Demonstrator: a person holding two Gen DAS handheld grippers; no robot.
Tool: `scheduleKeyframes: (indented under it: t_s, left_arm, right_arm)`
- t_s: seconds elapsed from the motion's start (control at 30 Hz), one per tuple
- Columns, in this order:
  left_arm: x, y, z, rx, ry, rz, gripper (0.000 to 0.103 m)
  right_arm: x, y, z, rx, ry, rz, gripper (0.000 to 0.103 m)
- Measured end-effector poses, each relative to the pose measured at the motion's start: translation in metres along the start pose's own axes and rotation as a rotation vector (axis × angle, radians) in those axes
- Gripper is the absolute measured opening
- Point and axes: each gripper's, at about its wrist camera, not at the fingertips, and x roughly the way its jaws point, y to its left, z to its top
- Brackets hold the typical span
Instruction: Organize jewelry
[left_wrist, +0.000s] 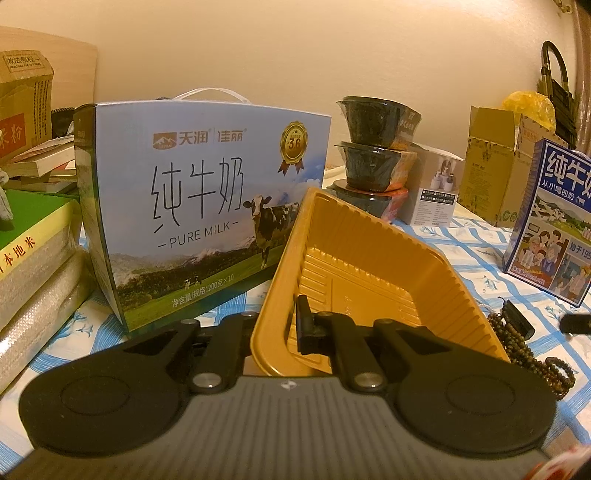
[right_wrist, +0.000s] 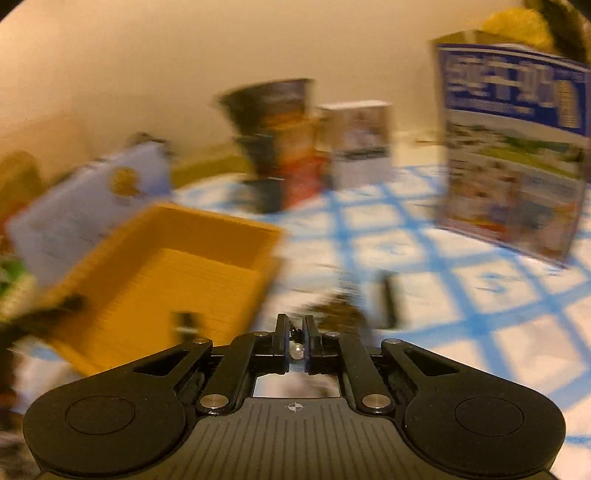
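Left gripper clamped on near rim of ribbed golden-yellow plastic tray, tilted up off blue-checked white tablecloth. Brown wooden bead bracelets just right of tray, on cloth. Right gripper pinched nearly together on small dark chain piece with clear bead; view blurred. Pale blue milk carton behind tray.

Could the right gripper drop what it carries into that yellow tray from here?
Probably yes. The right gripper is nearly shut on something small, too blurred to name. The yellow tray, held tilted by the left gripper, sits close to its left, open side facing it, with nothing between.
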Motion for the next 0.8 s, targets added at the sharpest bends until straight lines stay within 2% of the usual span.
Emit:
scheduleKeyframes:
  t_s: [0.1,0.2,0.37,0.57,0.63,0.8]
  left_arm:
    - [0.000,0.001,0.001,-0.001,0.001,-0.002,0.008]
    - [0.000,0.002,0.001,-0.006,0.003,-0.006,0.008]
    - [-0.001,0.004,0.001,-0.012,0.003,-0.015,0.008]
    - [-0.002,0.006,0.001,-0.017,0.008,-0.023,0.008]
    - [-0.001,0.006,0.001,-0.019,0.009,-0.023,0.008]
    - [-0.003,0.006,0.000,-0.026,0.011,-0.022,0.008]
  right_arm:
    - [0.010,0.027,0.004,0.022,0.022,0.138,0.007]
    - [0.025,0.052,0.004,0.021,0.055,0.222,0.007]
    - [0.055,0.081,-0.005,0.032,0.124,0.279,0.007]
    - [0.062,0.094,-0.010,0.078,0.128,0.300,0.009]
    - [0.056,0.091,-0.009,0.095,0.124,0.293,0.014]
    - [0.024,0.066,-0.009,0.109,0.067,0.231,0.042]
